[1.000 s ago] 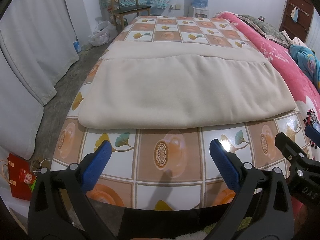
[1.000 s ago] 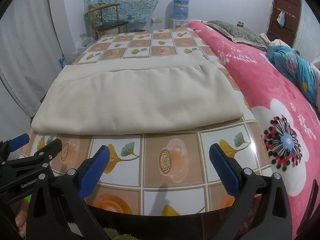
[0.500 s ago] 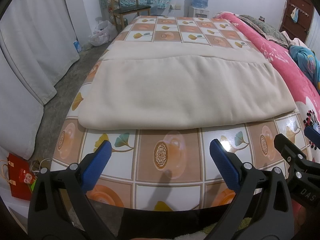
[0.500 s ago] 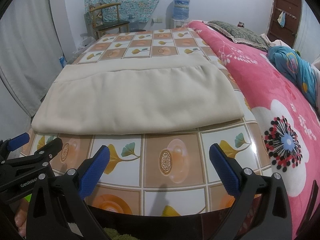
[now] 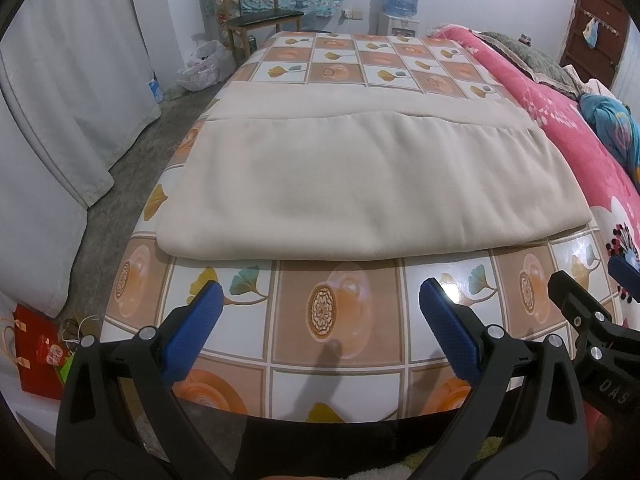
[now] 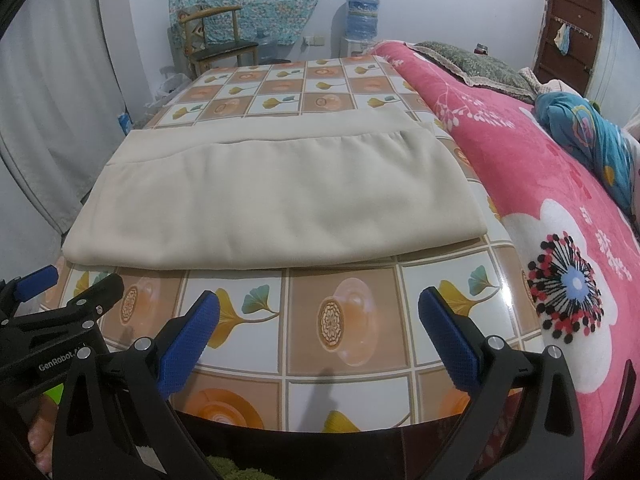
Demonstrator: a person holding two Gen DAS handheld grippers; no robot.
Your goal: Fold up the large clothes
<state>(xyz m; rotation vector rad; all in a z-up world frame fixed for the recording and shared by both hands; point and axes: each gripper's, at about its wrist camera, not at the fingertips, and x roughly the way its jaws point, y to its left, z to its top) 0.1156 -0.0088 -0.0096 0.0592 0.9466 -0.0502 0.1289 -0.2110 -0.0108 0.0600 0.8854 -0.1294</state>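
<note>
left claw (image 5: 318, 312) agape, right claw (image 6: 319, 318) agape

At your 12 o'clock, the beige cloth (image 5: 360, 184) is matt and soft; the tablecloth (image 5: 340, 344) beneath is glossy plastic. At 3 o'clock, the pink blanket (image 6: 560, 184) looks fleecy.

Both wrist cameras sit low at the near edge of the table (image 5: 340, 380), facing along it toward the far wall. Both views share the folded beige cloth (image 5: 360, 184) (image 6: 280, 196).
</note>
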